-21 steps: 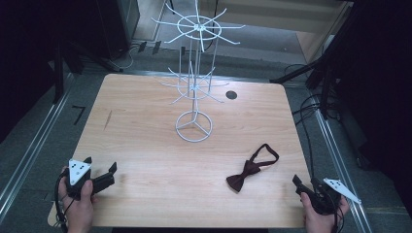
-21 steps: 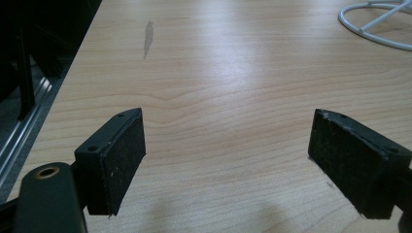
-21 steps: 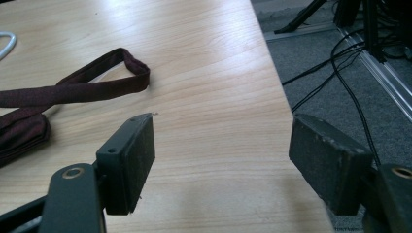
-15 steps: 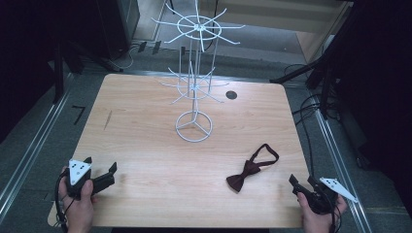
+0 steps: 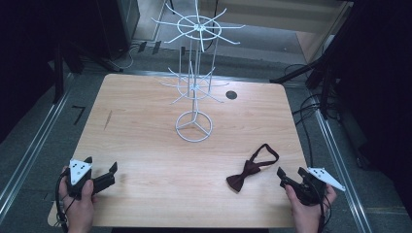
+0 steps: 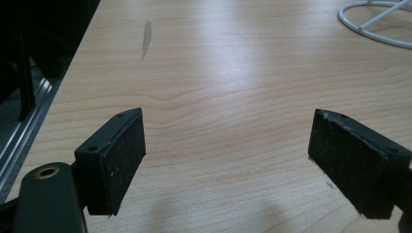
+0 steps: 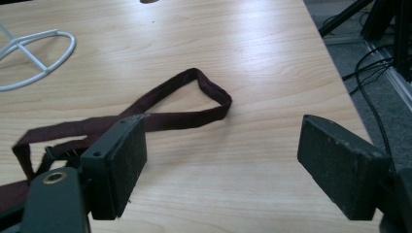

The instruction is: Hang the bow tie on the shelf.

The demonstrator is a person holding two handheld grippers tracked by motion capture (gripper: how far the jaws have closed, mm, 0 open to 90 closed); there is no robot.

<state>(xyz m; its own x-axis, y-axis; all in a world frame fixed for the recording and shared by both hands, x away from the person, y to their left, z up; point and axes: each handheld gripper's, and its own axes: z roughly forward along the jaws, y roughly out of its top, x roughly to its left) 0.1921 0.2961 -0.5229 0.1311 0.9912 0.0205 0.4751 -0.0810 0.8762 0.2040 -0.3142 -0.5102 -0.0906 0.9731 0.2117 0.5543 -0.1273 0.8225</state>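
A dark maroon bow tie with a looped strap lies flat on the wooden table at the front right. My right gripper sits just right of it, open, nothing between its pads; in the right gripper view the strap runs behind the left pad. A white wire display rack with hooked arms stands at the table's middle back, and its ring base shows in the left gripper view. At the front left corner my left gripper is open over bare wood.
A small dark hole is in the table near the back right. A grey smear marks the wood at the left. Cables trail on the floor to the right, and metal rails run along the left.
My right gripper has shifted slightly left, closer to the bow tie. The left gripper has stayed where it was.
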